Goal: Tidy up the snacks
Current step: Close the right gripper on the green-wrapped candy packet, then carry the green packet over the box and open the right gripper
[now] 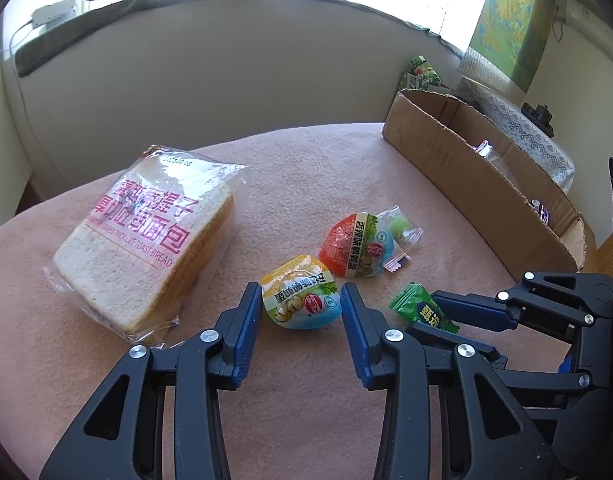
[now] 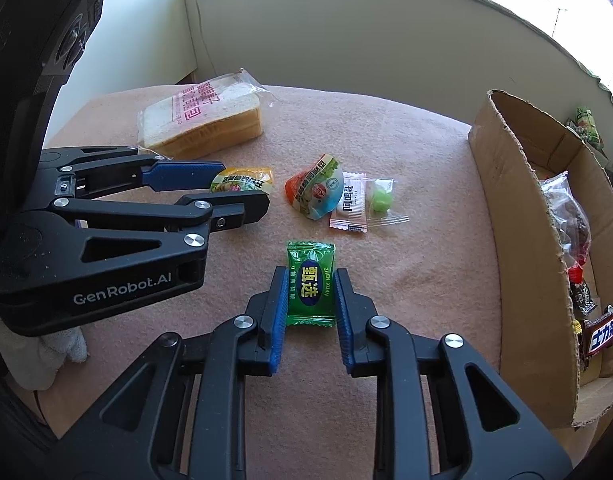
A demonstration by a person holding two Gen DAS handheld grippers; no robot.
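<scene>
A yellow egg-snack packet point(image 1: 298, 280) lies on the pink cloth point(image 1: 306, 184), and my left gripper point(image 1: 301, 300) is shut on it, one blue pad pressed to each side. The right wrist view shows that same left gripper point(image 2: 242, 184) around the yellow packet point(image 2: 246, 178). My right gripper point(image 2: 310, 280) is shut on a green candy point(image 2: 311, 256) lying flat on the cloth. From the left wrist view, the right gripper point(image 1: 426, 312) holds the green candy point(image 1: 420, 308) at lower right. An orange egg-snack packet point(image 2: 314, 190) lies loose behind them.
A bag of toast bread point(image 1: 142, 240) lies to the left. A pink-white sachet point(image 2: 352, 204) and a clear-wrapped green sweet point(image 2: 380, 200) sit beside the orange packet. An open cardboard box point(image 2: 518, 216) at the right holds several snacks. Green bags point(image 1: 420, 72) stand behind it.
</scene>
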